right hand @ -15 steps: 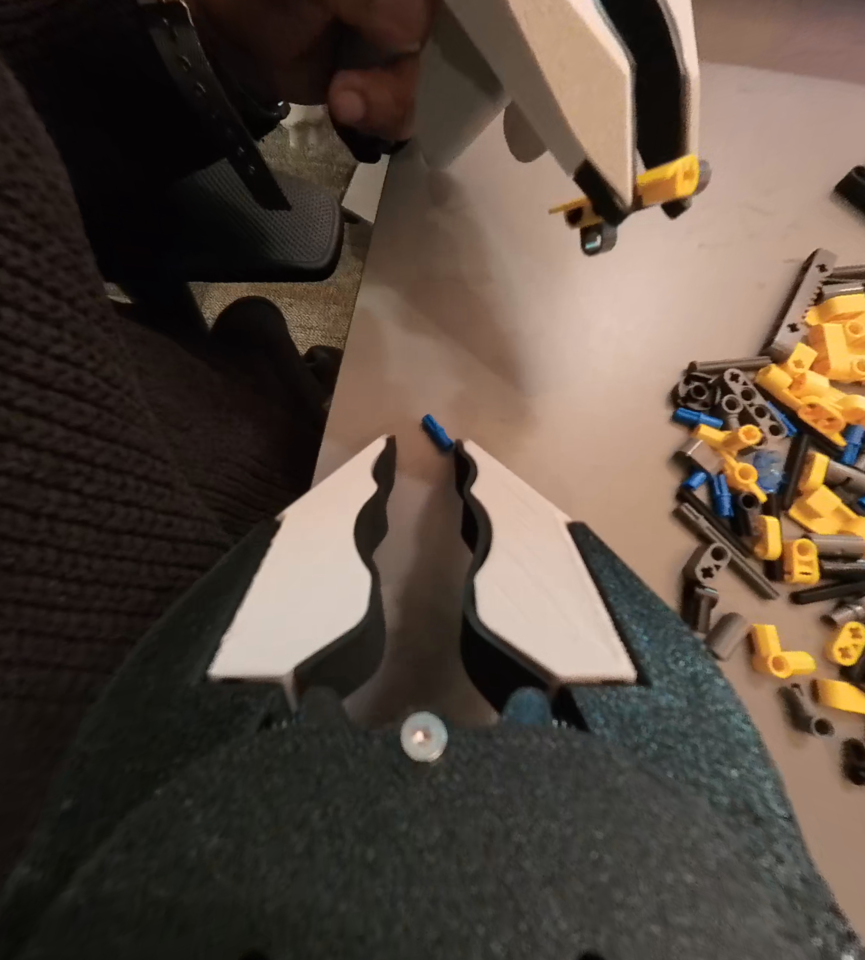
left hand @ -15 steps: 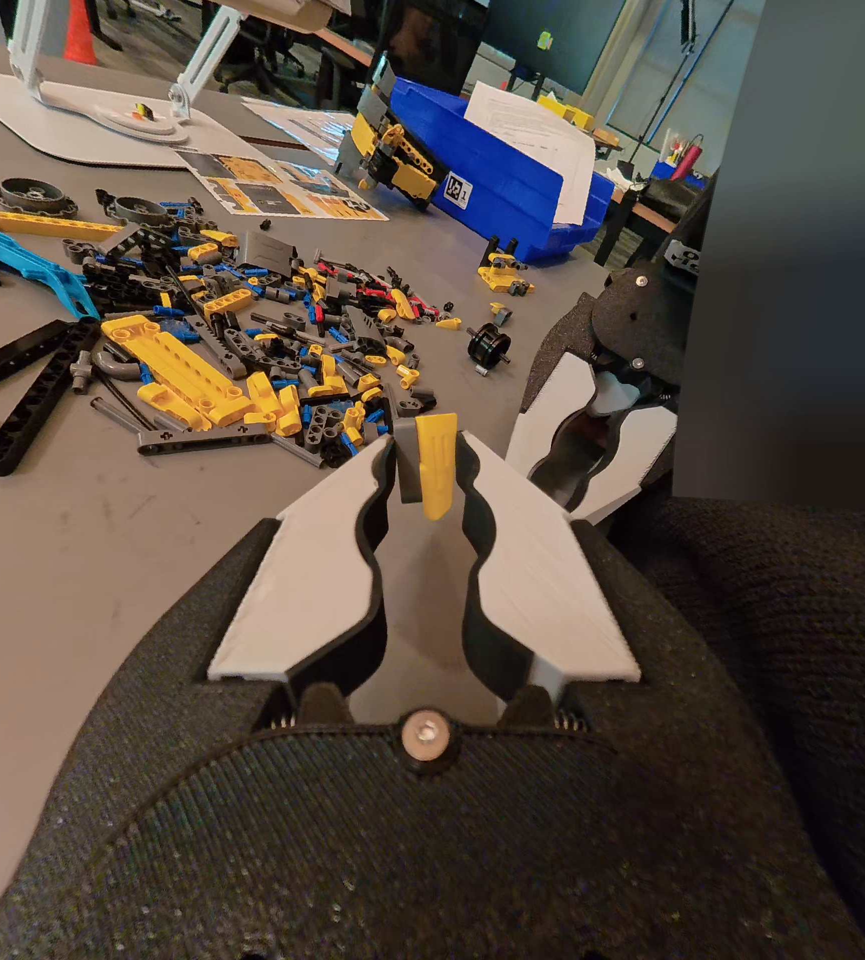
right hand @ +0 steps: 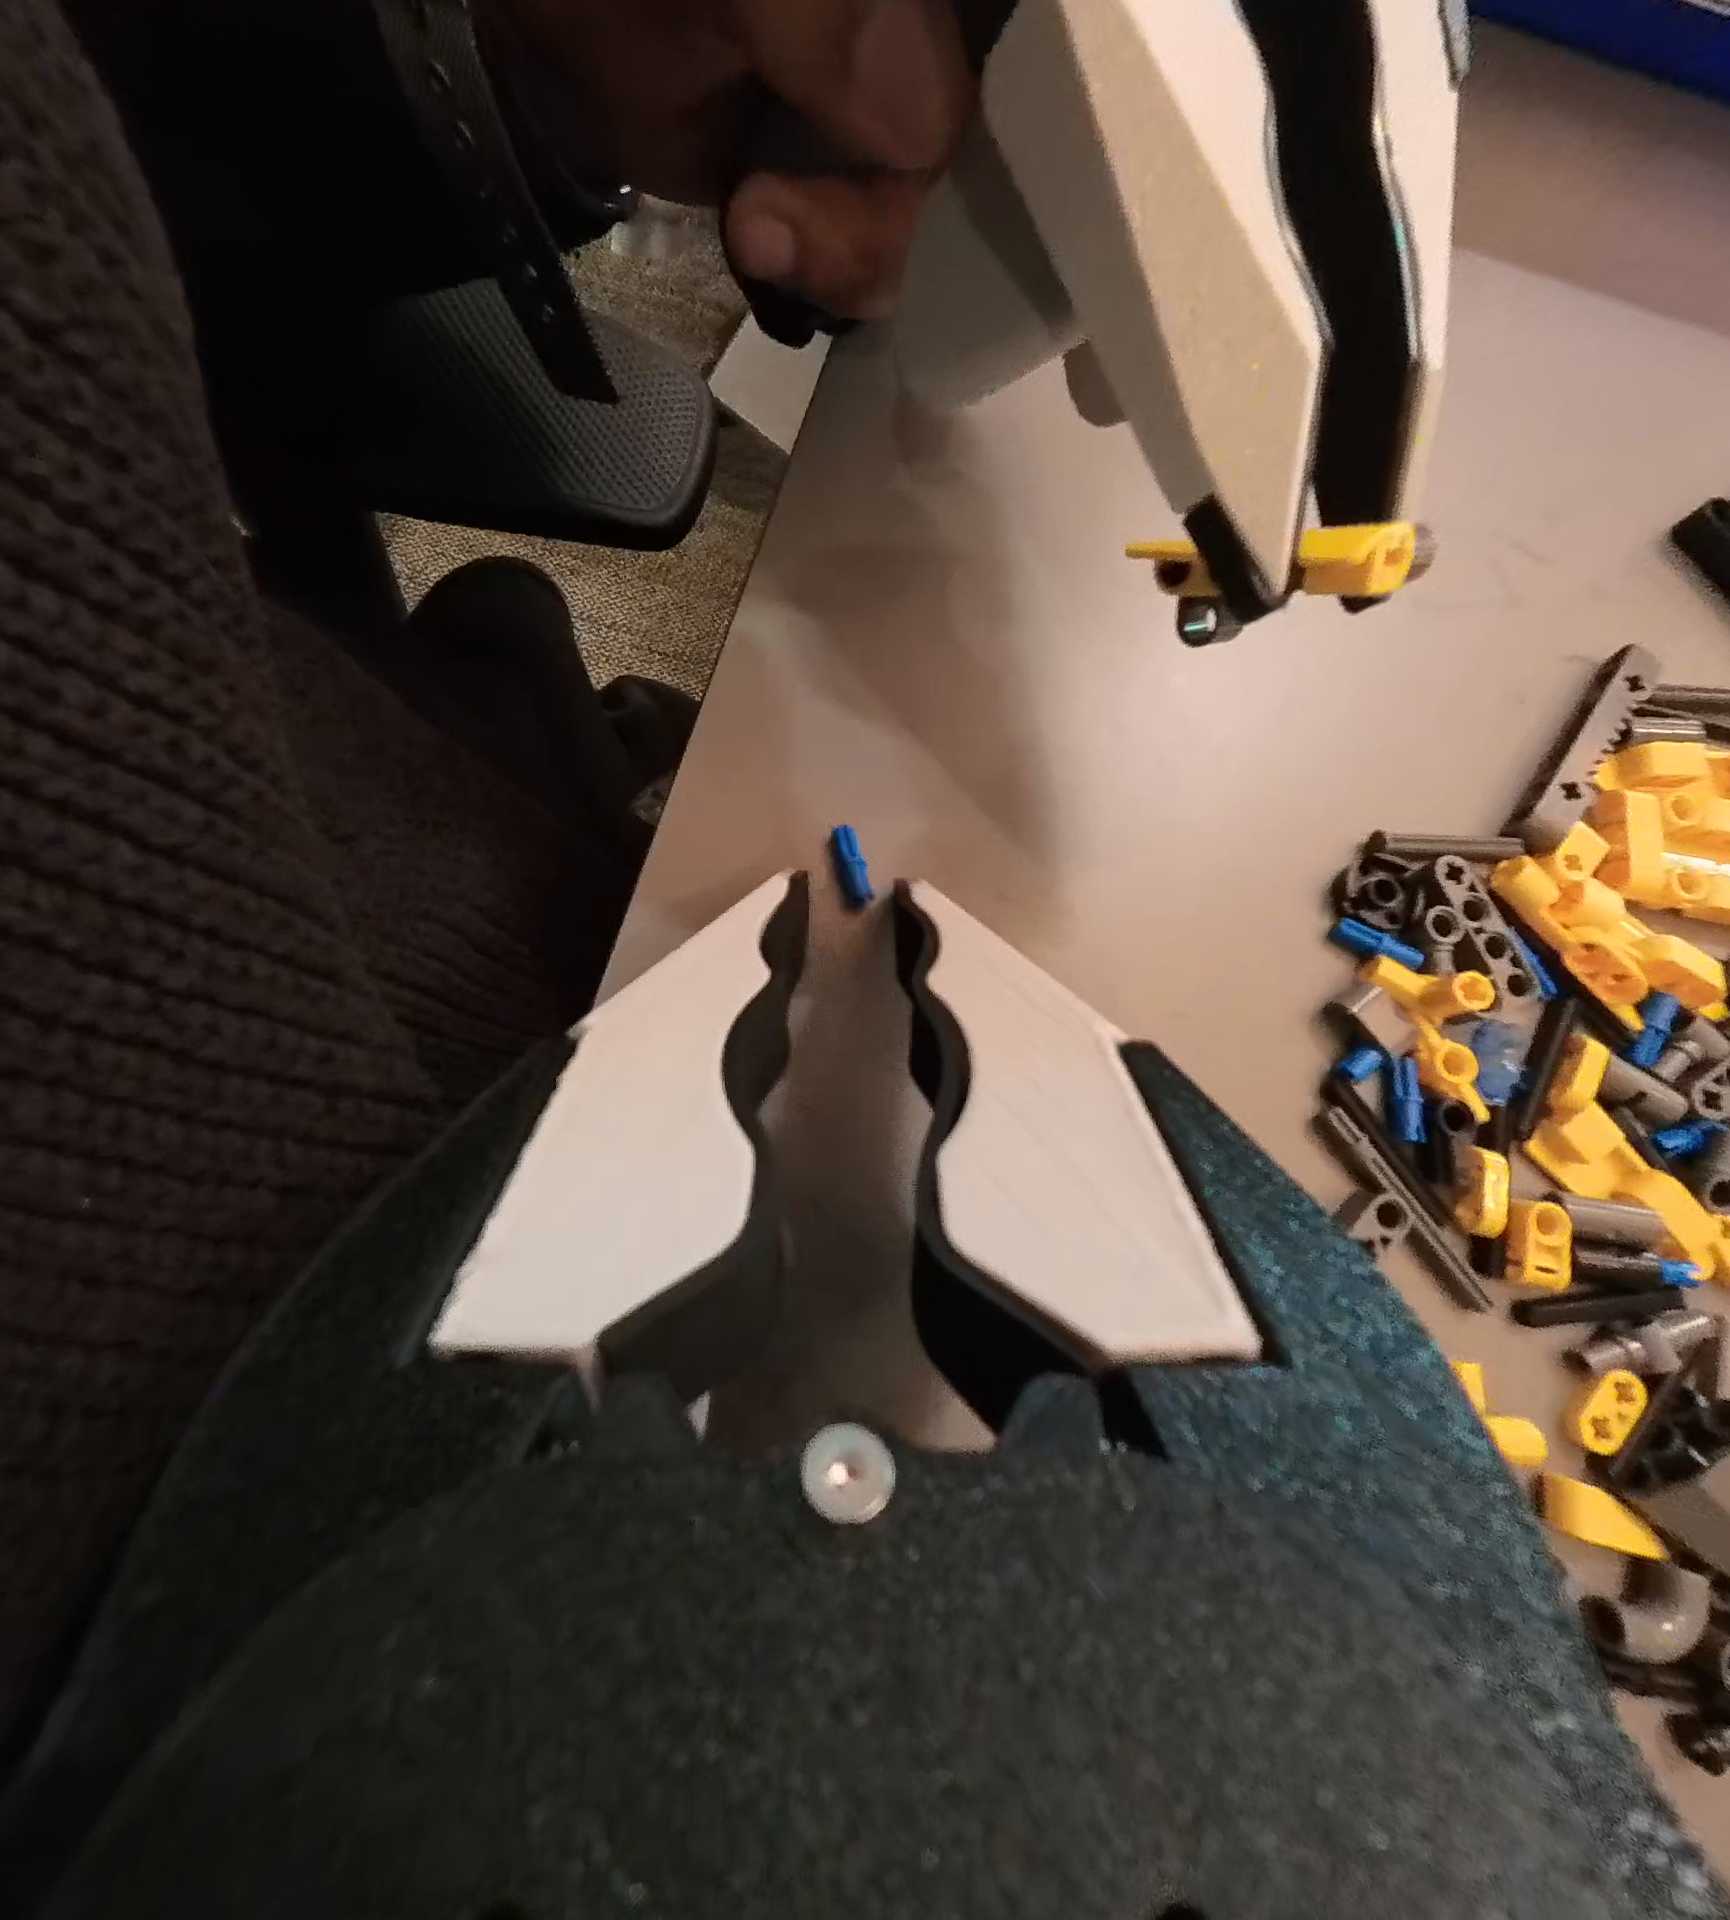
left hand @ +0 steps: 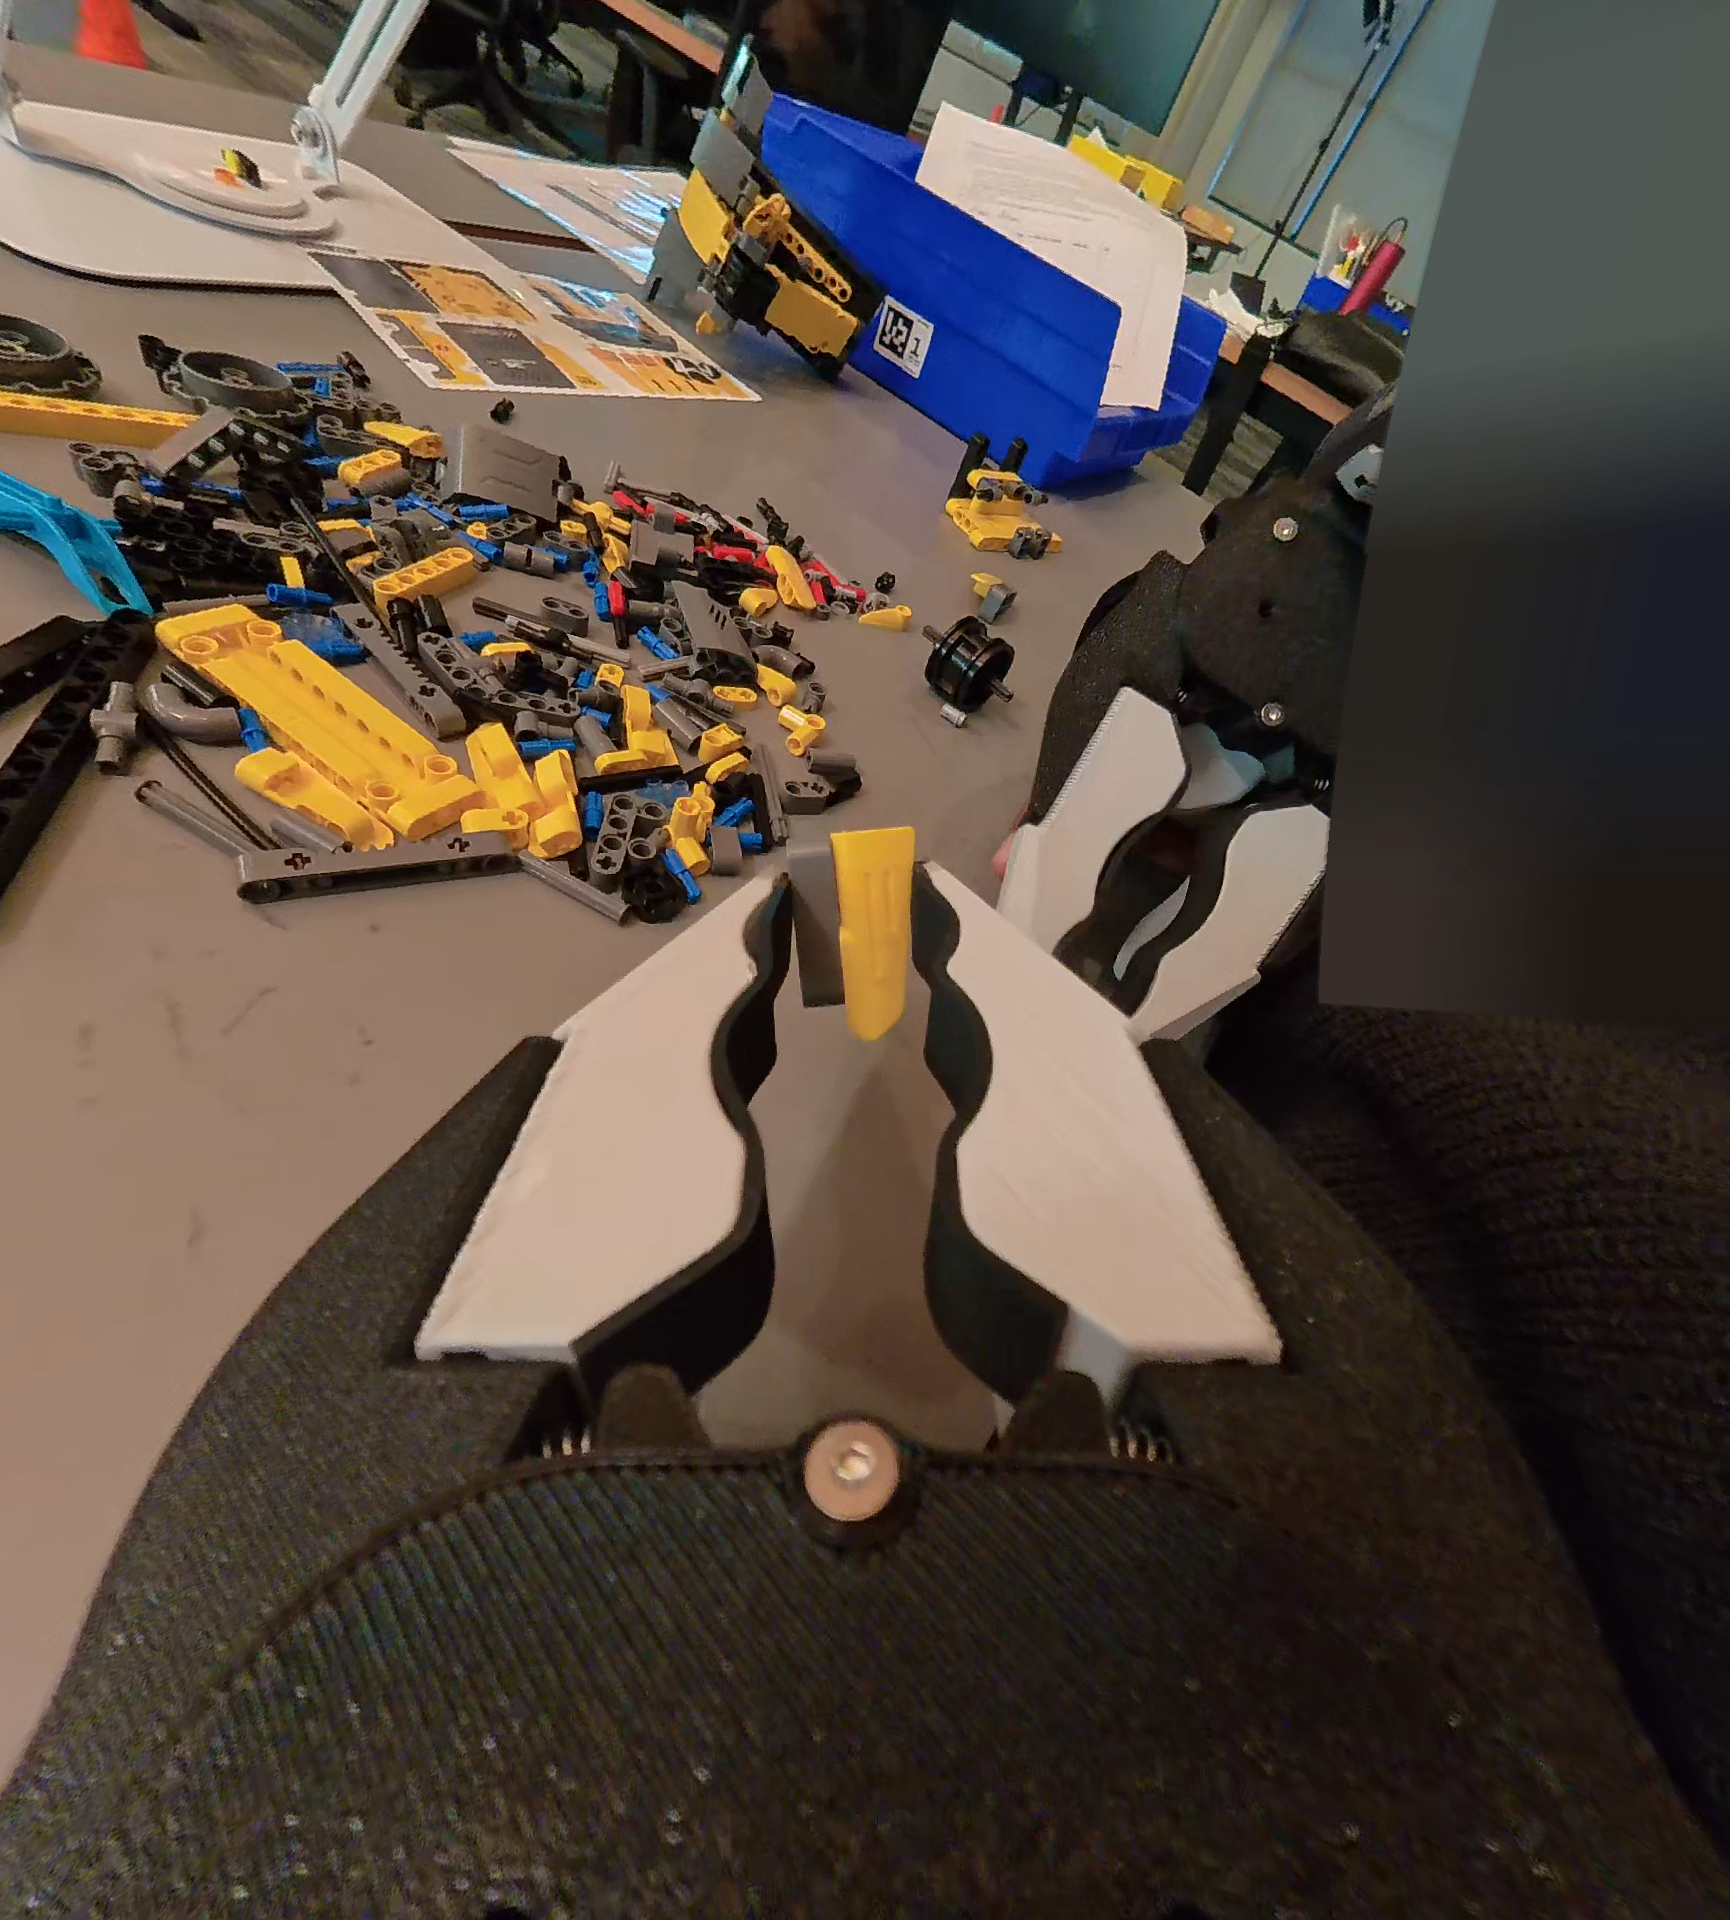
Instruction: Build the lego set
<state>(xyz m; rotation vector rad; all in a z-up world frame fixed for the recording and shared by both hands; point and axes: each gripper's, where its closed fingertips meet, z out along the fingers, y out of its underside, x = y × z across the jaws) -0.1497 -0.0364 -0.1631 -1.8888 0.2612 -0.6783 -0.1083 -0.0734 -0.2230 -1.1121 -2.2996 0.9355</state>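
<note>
Left wrist view showed the left gripper (left hand: 856, 914) clamped on a small yellow-and-grey piece (left hand: 871, 925) above the bench (left hand: 165, 1091); light, rigid, slick plastic, best pinched across its flat faces. The right gripper (right hand: 845, 894) hovered narrowly parted, empty, over a blue pin (right hand: 850, 862).

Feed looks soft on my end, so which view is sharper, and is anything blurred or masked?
Left wrist view: sharp on the brick pile and the yellow piece held in the left gripper; a flat grey patch masks the right side. Right wrist view: softer, the right gripper fingers edge-blurred, warm dim light, the small blue pin still readable.
</note>
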